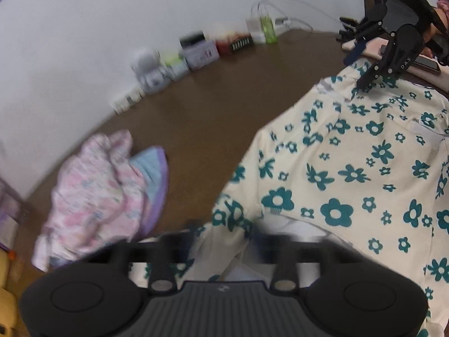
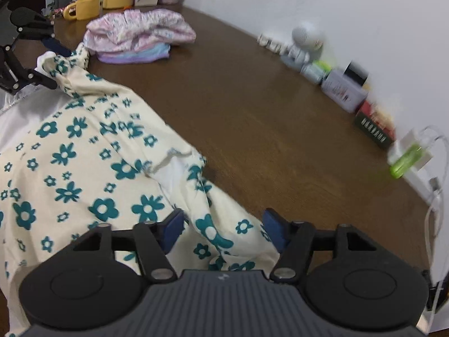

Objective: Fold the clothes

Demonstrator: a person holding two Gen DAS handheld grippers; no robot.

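Garment (image 2: 84, 151) on table (image 2: 266, 112); left tool (image 2: 53, 64) pinching its corner, right tool (image 2: 223, 229) spread over hem.

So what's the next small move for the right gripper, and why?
Probably close the right gripper on the floral garment: a ridge of it lies between the open pads, unpinched, while the left gripper grips the far edge.
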